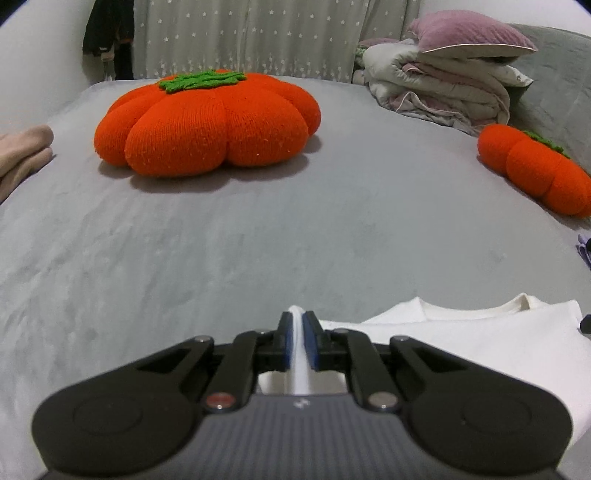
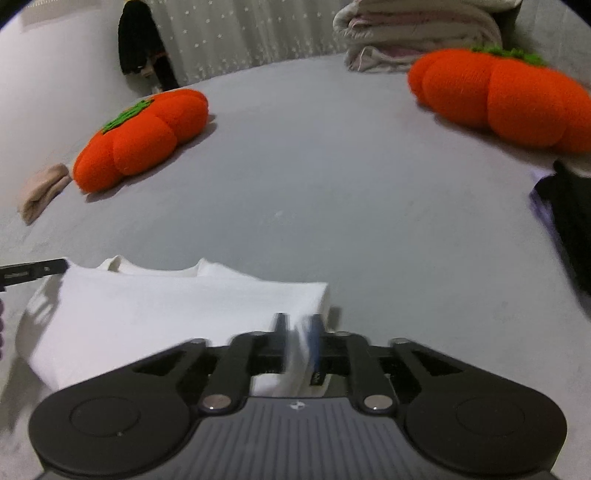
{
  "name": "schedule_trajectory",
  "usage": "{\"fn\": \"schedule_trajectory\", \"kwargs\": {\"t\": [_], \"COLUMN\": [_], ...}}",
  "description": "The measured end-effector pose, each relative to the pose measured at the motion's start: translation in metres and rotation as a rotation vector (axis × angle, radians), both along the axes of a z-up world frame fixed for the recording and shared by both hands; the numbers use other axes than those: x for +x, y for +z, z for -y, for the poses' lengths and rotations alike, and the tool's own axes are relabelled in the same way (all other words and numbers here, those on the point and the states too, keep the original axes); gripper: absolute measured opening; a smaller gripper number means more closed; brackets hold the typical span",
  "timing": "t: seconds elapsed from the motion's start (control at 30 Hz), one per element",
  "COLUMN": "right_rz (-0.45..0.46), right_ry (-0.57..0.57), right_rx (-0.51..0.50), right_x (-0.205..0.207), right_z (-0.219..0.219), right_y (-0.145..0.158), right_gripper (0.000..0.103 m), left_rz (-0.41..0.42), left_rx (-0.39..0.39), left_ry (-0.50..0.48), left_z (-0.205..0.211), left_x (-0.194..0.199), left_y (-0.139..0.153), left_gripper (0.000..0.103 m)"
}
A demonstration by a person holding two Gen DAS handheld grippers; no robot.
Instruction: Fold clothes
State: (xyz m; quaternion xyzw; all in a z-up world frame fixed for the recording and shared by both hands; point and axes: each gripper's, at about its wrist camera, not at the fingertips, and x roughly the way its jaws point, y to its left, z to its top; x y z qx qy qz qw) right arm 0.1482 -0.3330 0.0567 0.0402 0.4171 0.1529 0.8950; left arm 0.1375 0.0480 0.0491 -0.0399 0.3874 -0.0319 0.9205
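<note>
With the white shirt (image 1: 461, 343) lying flat at the bed's (image 1: 258, 229) near edge, the left tongs (image 1: 298, 332) are pinching its left side, pads pressed tight. Over on its right side the right tongs (image 2: 298, 332) stand part-spread around cloth, blurred, so a firm grip is uncertain; both look set to carry a fold.

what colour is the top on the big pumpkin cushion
Green top on the orange pumpkin cushion; clearest in the left wrist view.

Home bedroom; grey bed (image 1: 258, 229); stacked quilts (image 1: 443, 88) under pillow (image 1: 469, 33); star-print curtain (image 1: 251, 33); pumpkin cushions (image 1: 207, 122)
</note>
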Motion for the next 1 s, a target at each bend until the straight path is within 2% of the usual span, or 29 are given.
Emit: {"fn": "schedule_trajectory", "kwargs": {"t": [0.1,0.17,0.27,0.43,0.63,0.7,0.87,1.0], "right_rz": [-0.001,-0.009,0.007,0.033,0.030,0.027,0.036,0.092], "right_ry": [-0.015,-0.032,-0.022,-0.069,-0.066,-0.055,-0.061,-0.060], "right_rx": [0.027,-0.010,-0.065,-0.089,-0.171,-0.195,-0.213,-0.214], "right_x": [0.002,0.004,0.000,-0.007,-0.008,-0.007,-0.009,-0.012], "right_z": [-0.001,-0.005,-0.013,-0.012,-0.018,-0.023,-0.023,-0.026], "right_y": [-0.001,-0.004,-0.004,0.006,-0.004,-0.008,-0.007,0.001], "right_gripper": [0.031,0.007,0.006,0.006,0.006,0.006,0.006,0.006], "left_rz": [0.001,0.010,0.043,0.096,0.037,0.040,0.048,0.046], "left_rx": [0.001,0.005,0.009,0.005,0.088,0.113,0.114,0.111], "left_ry": [0.008,0.016,0.026,0.039,0.033,0.024,0.030,0.035], "left_z": [0.000,0.001,0.004,0.008,0.018,0.021,0.021,0.021], "left_x": [0.000,0.000,-0.001,0.000,0.006,0.006,0.006,0.006], "left_y": [-0.003,-0.003,0.001,0.008,-0.016,-0.019,-0.020,-0.020], "left_gripper": [0.008,0.008,0.008,0.008,0.009,0.009,0.011,0.012]}}
